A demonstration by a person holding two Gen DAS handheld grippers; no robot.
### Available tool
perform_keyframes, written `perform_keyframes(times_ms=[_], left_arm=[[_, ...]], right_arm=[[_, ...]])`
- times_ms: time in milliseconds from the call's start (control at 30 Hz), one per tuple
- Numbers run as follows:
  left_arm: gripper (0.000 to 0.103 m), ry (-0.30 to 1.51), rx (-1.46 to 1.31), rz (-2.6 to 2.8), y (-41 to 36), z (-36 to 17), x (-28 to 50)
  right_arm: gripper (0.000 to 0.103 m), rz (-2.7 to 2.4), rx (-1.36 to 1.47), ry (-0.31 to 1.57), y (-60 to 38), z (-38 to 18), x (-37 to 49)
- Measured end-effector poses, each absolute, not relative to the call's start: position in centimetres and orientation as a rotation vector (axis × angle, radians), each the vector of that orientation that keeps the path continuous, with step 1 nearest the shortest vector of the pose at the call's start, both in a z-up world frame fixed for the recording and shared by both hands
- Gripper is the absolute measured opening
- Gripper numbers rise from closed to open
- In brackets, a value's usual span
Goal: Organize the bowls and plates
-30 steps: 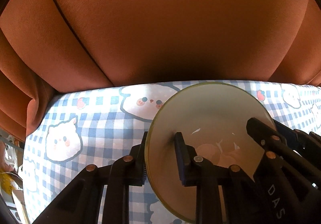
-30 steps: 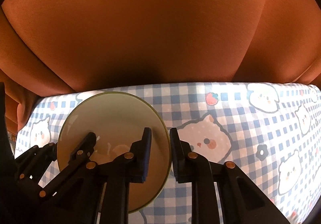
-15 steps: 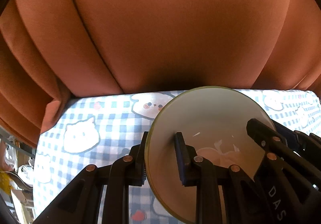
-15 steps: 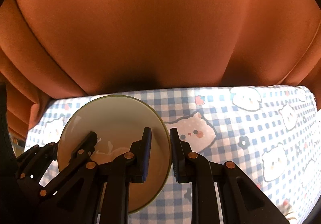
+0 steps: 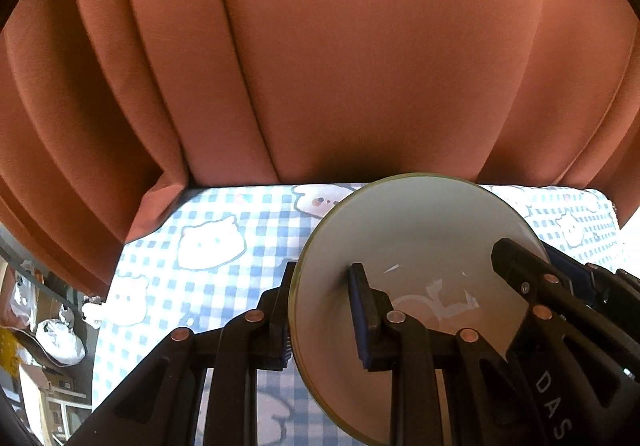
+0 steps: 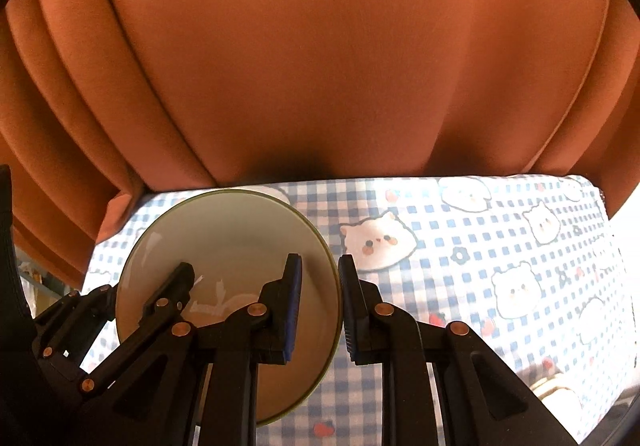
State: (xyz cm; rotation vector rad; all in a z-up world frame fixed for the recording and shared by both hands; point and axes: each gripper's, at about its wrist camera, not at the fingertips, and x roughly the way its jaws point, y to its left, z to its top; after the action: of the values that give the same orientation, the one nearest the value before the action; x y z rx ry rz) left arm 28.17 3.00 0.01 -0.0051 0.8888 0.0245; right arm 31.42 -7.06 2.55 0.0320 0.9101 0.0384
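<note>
A pale green plate (image 5: pixel 416 246) with a darker green rim is held up above the table by both grippers. My left gripper (image 5: pixel 320 310) is shut on the plate's left rim, one finger in front and one behind. My right gripper (image 6: pixel 318 302) is shut on the plate's right rim; the plate (image 6: pixel 224 242) fills the left of the right wrist view. The right gripper's fingers (image 5: pixel 520 266) show at the plate's far side in the left wrist view, and the left gripper's fingers (image 6: pixel 176 286) show in the right wrist view. The plate stands tilted, its face towards the cameras.
A table with a blue-and-white checked cloth with cartoon animal faces (image 6: pixel 480 254) lies below. An orange-brown curtain (image 5: pixel 320 66) hangs behind the table's far edge. Clutter and bags (image 5: pixel 48 326) lie on the floor beyond the table's left edge.
Both grippers have risen and drawn back with the plate; the table looks smaller and farther, and more curtain and the left floor show.
</note>
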Motion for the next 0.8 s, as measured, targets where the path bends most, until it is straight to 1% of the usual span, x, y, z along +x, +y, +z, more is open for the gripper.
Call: perform_keyframes(times_ms=[233,433,800], left_arm=[[0.022,0.871,-0.001,0.005,3.3,0.5,24.9],[0.022,0.870,0.012,-0.018,3.1,0.8,21.6],[0.024,0.846,0.040,-0.014,-0.2,1.6,16.4]], right_arm=[[0.022,0.029,0.021,0.887,-6.3,4.1,26.1],[0.022,0.008,0.022,0.882,-6.7,4.5,22.0],[0.022,0.017,0.036,0.869,-9.3,4.6,16.2]])
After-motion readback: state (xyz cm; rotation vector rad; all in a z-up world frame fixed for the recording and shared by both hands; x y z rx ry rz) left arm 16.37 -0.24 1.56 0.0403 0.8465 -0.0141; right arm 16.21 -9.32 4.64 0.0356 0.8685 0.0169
